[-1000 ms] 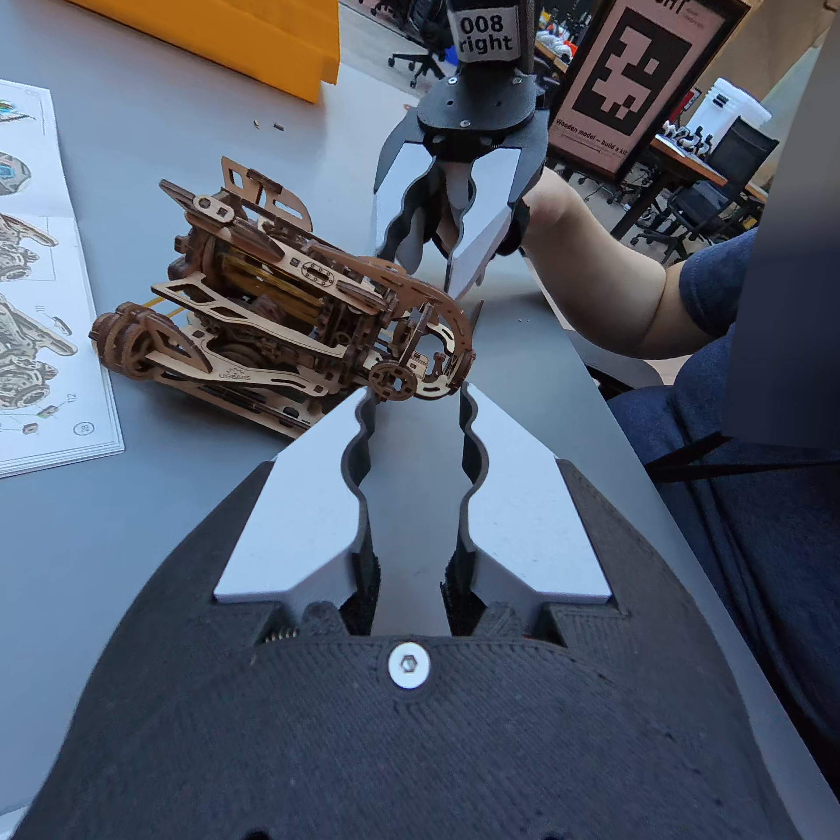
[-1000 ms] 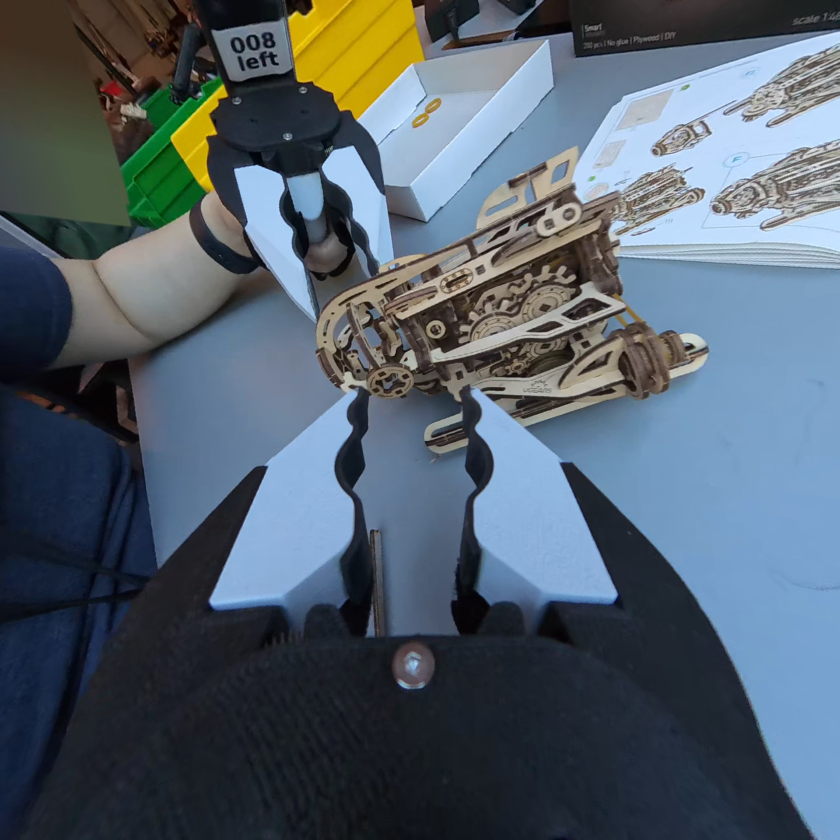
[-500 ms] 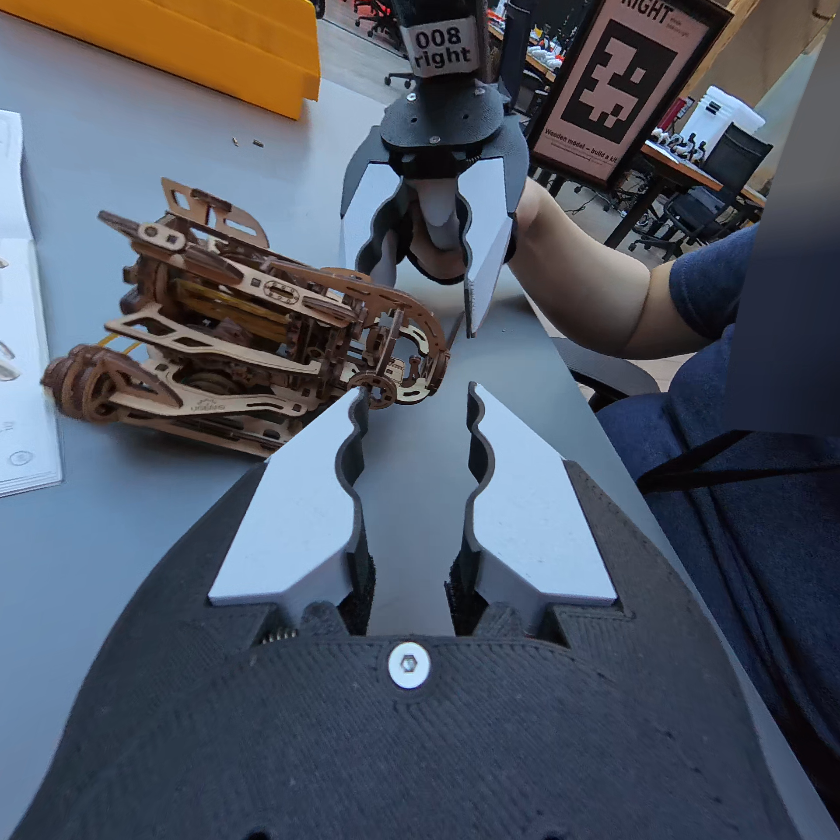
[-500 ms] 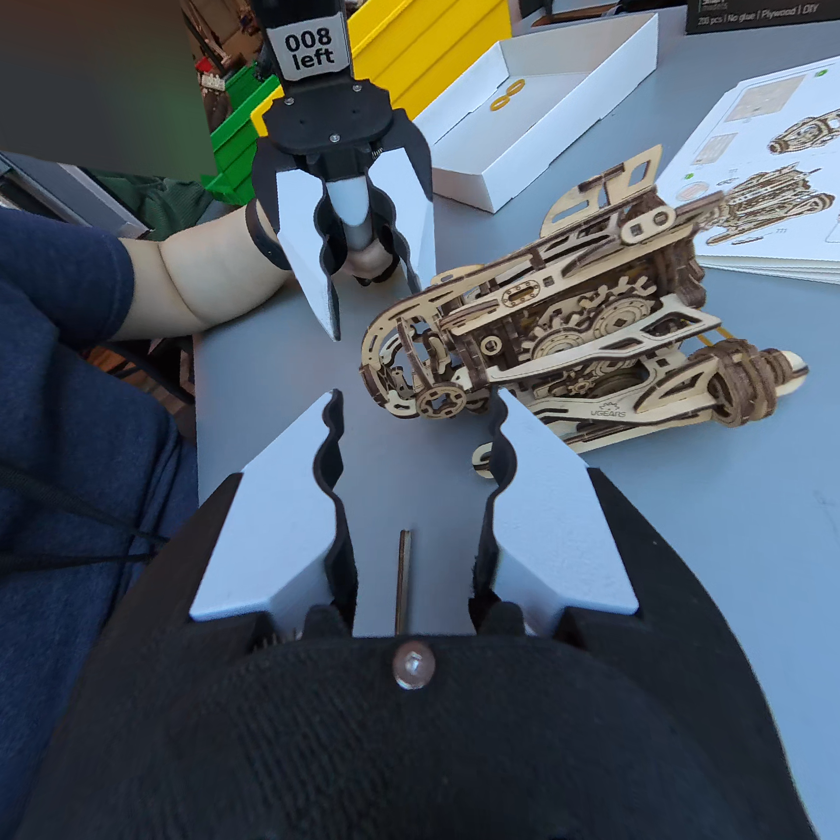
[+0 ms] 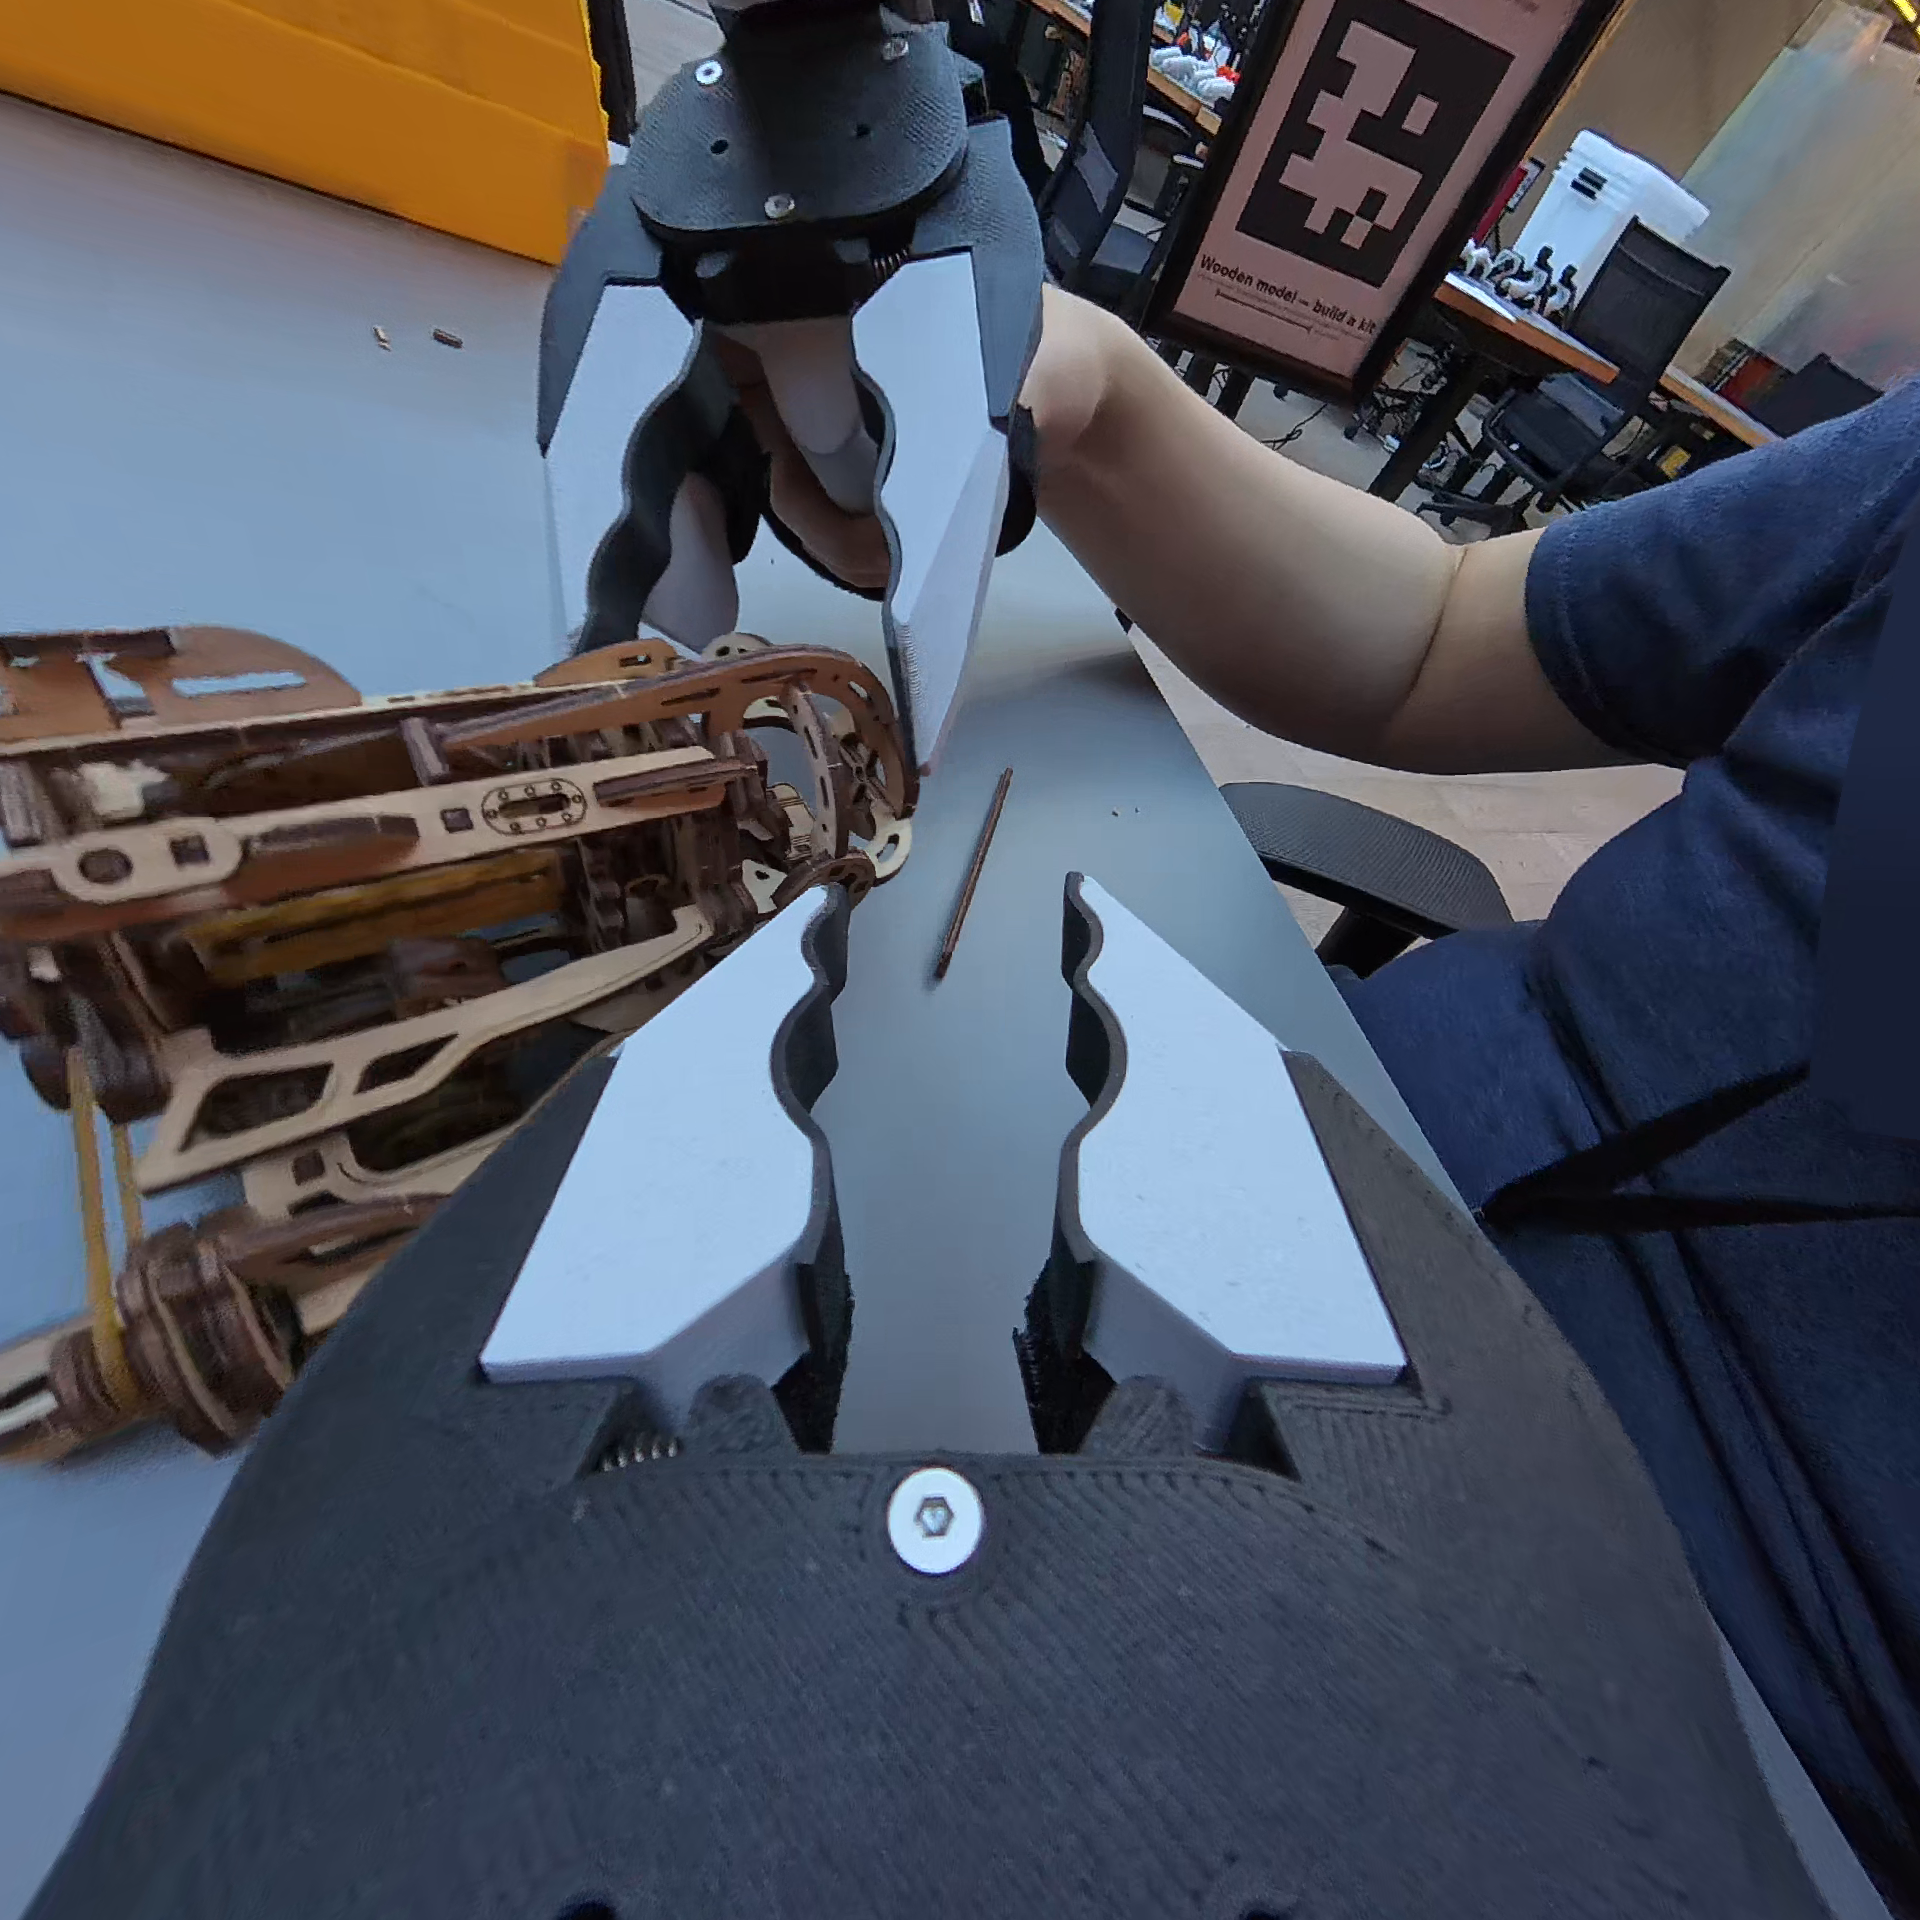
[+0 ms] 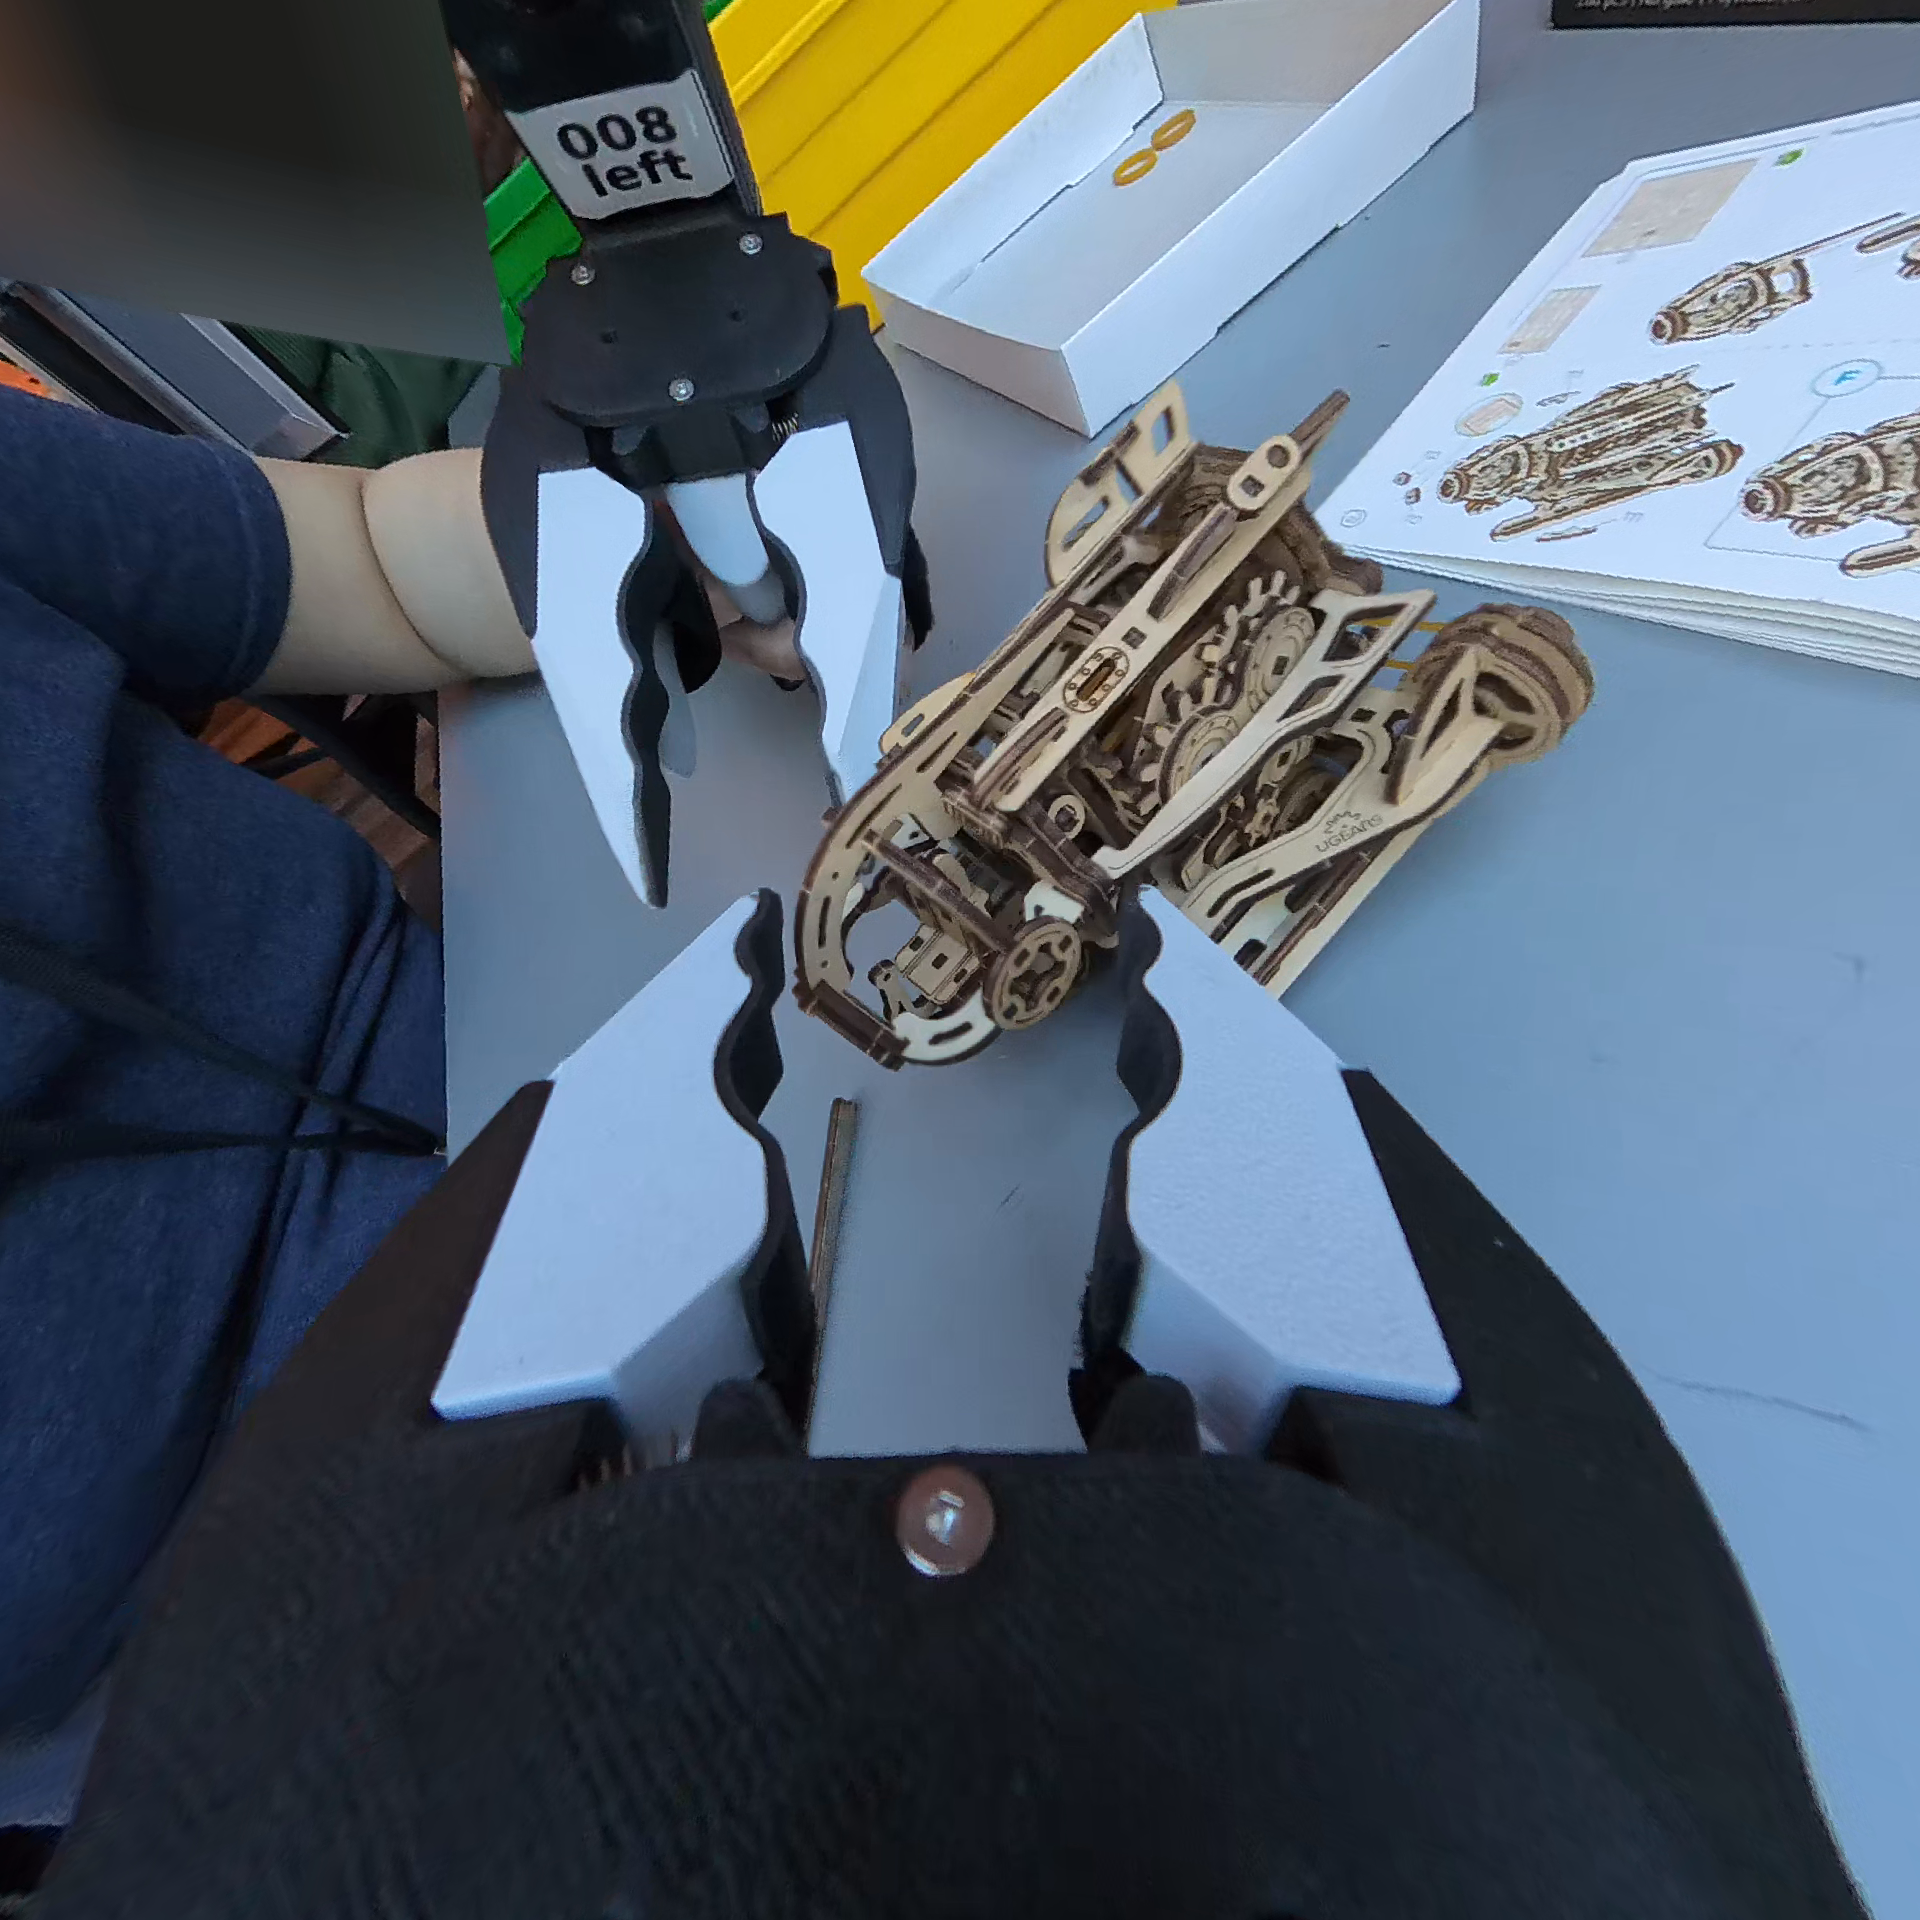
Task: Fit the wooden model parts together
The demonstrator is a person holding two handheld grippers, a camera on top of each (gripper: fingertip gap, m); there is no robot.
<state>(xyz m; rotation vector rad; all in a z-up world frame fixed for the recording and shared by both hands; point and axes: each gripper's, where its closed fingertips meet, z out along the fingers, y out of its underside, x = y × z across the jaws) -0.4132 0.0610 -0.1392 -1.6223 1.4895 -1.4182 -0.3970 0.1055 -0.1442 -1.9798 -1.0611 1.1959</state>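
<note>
The wooden model (image 5: 416, 883), a brown laser-cut frame full of gears, lies on its side on the grey table (image 5: 260, 468). It also shows in the right wrist view (image 6: 1195, 748). My right gripper (image 6: 948, 914) is open, with its fingers either side of the model's rounded front end. From the left wrist view it (image 5: 764, 701) comes down over that end. My left gripper (image 5: 951, 904) is open and empty, its left fingertip beside the model's front. A thin wooden stick (image 5: 971, 873) lies loose on the table between the two grippers, also seen in the right wrist view (image 6: 831, 1205).
A white box tray (image 6: 1143, 239), an instruction booklet (image 6: 1714, 416) and yellow bins (image 6: 883, 104) sit behind the model. The table edge runs close by, with the person's arm (image 5: 1299, 623) and lap beyond it. A marker sign (image 5: 1371, 156) stands further back. From either gripper's tips it is about 10 centimetres to the thin wooden stick (image 5: 971, 873). The right camera catches it too, in the right wrist view (image 6: 827, 1287).
Both grippers have moved in closer to the model's front end. The right gripper has opened wider and now straddles that end. The stick has come into the left wrist view.
</note>
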